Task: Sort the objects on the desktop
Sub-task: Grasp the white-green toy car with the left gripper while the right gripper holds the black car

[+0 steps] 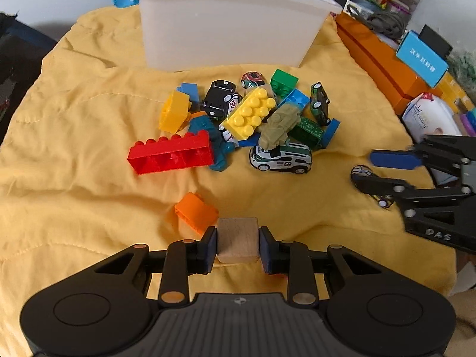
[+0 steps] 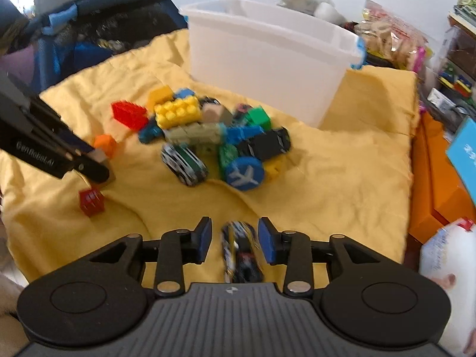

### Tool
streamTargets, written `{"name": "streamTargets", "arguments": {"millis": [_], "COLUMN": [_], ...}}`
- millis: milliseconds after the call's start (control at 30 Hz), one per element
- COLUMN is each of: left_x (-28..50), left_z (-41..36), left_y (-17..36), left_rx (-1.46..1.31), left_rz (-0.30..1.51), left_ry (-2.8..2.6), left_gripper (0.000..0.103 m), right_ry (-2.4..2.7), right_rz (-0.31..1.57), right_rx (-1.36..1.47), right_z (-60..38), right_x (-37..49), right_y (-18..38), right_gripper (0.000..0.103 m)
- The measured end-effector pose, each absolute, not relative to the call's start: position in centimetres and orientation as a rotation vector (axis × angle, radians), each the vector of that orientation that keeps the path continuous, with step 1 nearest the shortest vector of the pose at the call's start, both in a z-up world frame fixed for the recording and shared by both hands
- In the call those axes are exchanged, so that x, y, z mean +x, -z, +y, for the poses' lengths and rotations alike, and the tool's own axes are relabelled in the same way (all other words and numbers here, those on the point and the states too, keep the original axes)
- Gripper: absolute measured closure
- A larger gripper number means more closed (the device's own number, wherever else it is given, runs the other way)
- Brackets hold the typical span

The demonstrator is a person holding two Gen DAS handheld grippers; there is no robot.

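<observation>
My left gripper [image 1: 237, 242] is shut on a plain wooden cube [image 1: 237, 244], both blue pads pressing its sides just above the yellow cloth [image 1: 74, 148]. An orange brick [image 1: 196, 212] lies right beside it. My right gripper [image 2: 235, 238] is open, and a black and yellow toy car [image 2: 241, 251] lies lengthwise between its fingers with a gap on each side. In the left wrist view the right gripper [image 1: 364, 168] comes in from the right, over that car [image 1: 369, 184]. A pile of bricks and toy cars [image 1: 261, 119] sits before the white bin [image 1: 226, 29].
A long red brick [image 1: 172, 154] and a white racing car [image 1: 281, 157] edge the pile. A small red block [image 2: 90, 202] lies apart at the left. Orange boxes [image 1: 377, 59] and clutter line the right side, and a dark blue bag [image 2: 89, 38] stands at the far left.
</observation>
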State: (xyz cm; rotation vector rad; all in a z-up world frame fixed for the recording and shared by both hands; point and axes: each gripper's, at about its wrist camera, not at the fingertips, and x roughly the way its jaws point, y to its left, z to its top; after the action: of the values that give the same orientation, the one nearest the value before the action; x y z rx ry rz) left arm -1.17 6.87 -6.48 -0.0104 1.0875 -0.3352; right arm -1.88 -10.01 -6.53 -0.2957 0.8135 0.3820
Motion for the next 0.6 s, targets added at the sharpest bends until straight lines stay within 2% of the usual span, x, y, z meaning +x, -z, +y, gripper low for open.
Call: {"name": "streamTargets", "arguments": {"millis": [67,133,433,600], "left_x": [-1.4,-1.8,-2.8,-2.9], "left_z": [7.0,6.6,4.6,4.5], "left_y": [5.8,5.0,4.9,5.0], "left_rx": [-0.048,-0.062,-0.042,-0.057], "left_rz": [1.066,1.036,1.036,1.032], "left_ry": [0.33,0.327,0.365,0.364], "left_gripper": [0.061,0.058,0.057,0.056], "right_ry": [-0.439,-0.498,-0.573,-0.609], "right_rz": [0.802,0.784,0.779,0.84], "right_rx": [-0.278,-0.301,-0.386,-0.338], "right_z": [-9.4,-8.3,-4.8,-5.3], "right_x": [-1.4,-0.6,3.3,3.0], "right_y": [6.4,6.5,9.3,9.1], "right_gripper": [0.064,0.065,0.064,0.071]}}
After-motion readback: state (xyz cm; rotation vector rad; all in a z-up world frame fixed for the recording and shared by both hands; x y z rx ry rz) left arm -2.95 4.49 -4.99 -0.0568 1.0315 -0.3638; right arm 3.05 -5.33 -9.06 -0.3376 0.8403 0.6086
